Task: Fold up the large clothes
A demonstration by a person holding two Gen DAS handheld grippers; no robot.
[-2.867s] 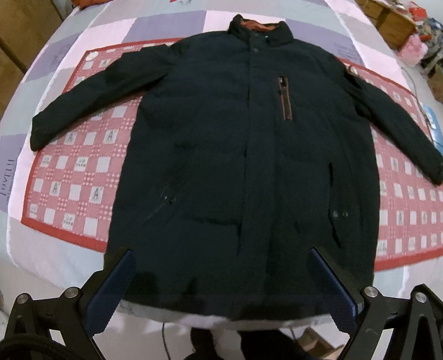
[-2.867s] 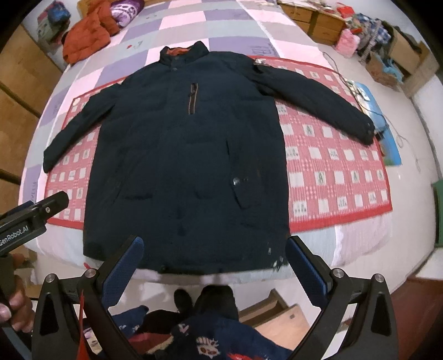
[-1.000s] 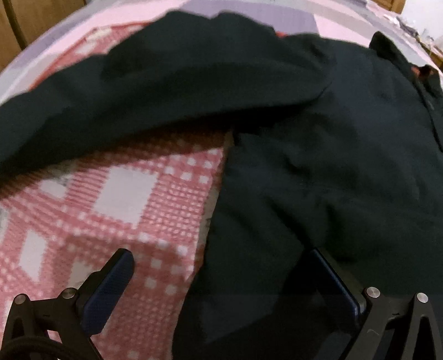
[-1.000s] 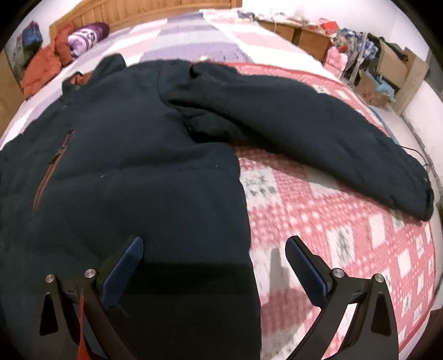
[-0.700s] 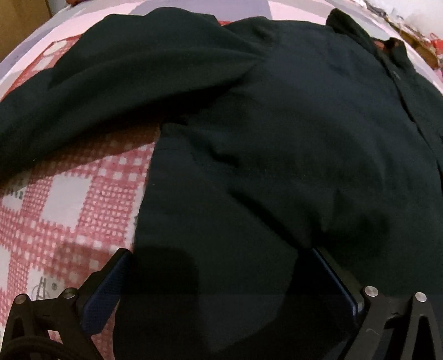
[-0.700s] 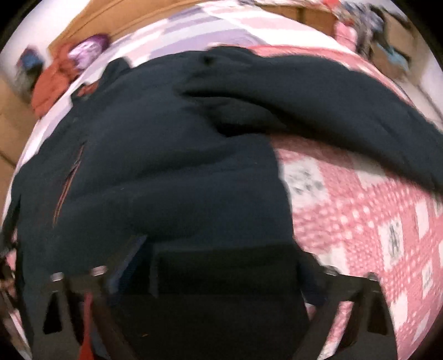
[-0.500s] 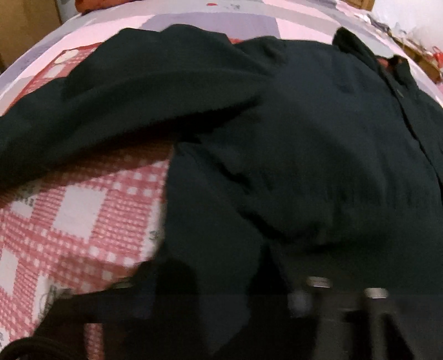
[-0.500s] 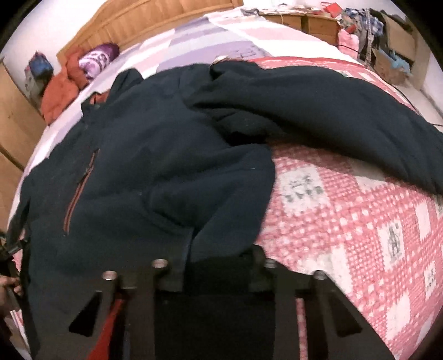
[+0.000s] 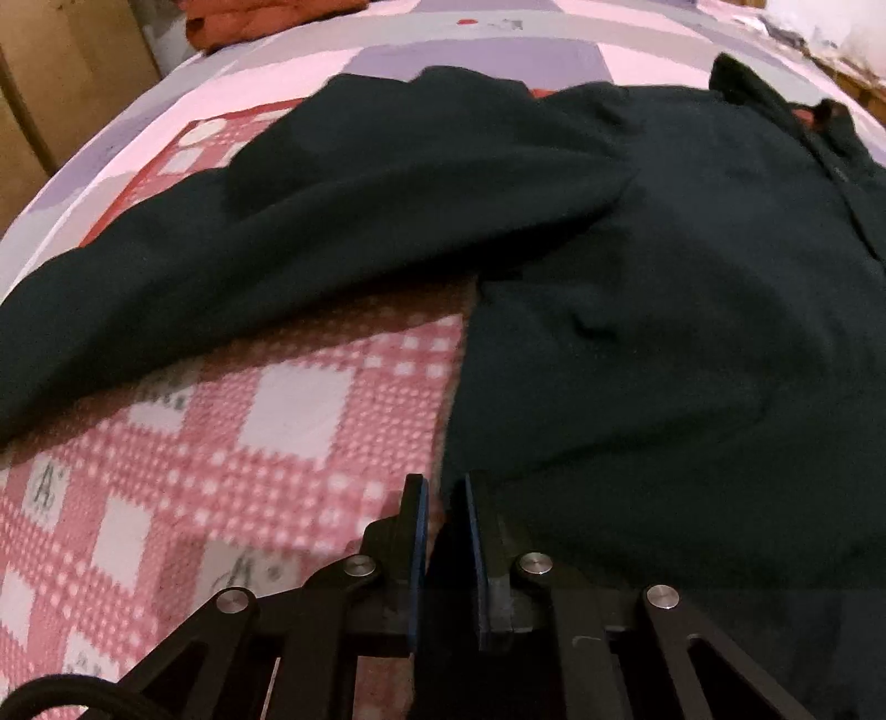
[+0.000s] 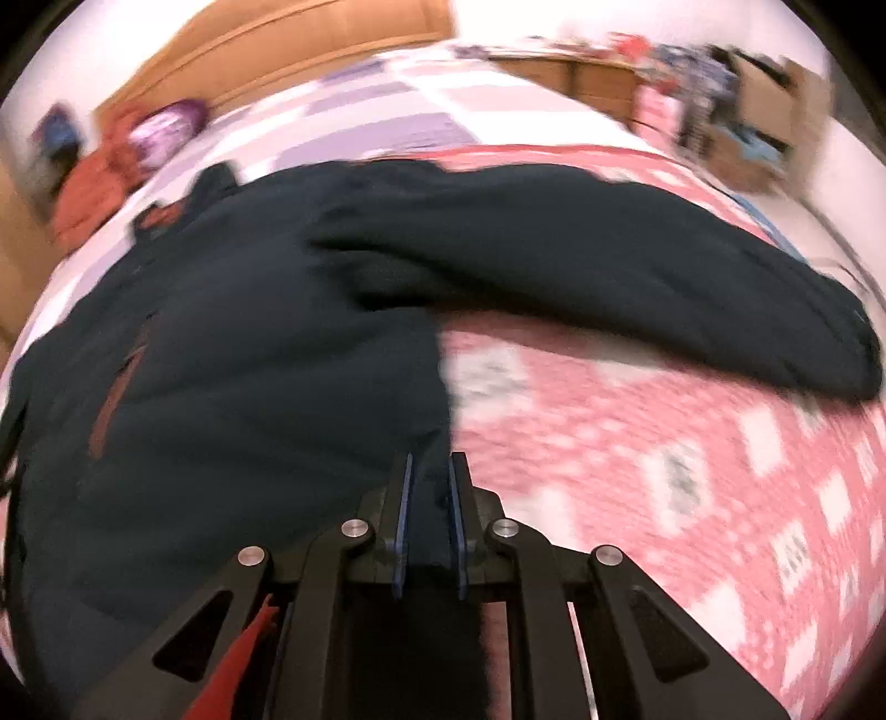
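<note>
A large dark navy coat (image 9: 664,304) lies front up on the bed, its collar (image 9: 775,94) at the far end. In the left wrist view my left gripper (image 9: 440,487) is shut on the coat's left side edge near the hem, with dark fabric between the blue pads (image 9: 418,531). The left sleeve (image 9: 277,221) stretches out to the left. In the blurred right wrist view the coat (image 10: 249,360) fills the left half. My right gripper (image 10: 429,462) is closing on the right side edge, fabric pinched between its jaws. The right sleeve (image 10: 609,266) runs to the right.
A red and white checked blanket (image 9: 249,443) lies under the coat on a lilac and pink quilt (image 9: 498,50). Orange clothes (image 10: 94,188) are heaped by the wooden headboard (image 10: 277,44). Boxes and clutter (image 10: 747,111) stand beyond the bed on the right.
Both grippers went from wide open to closed on the coat's side edges. The right view has shifted sideways and blurred.
</note>
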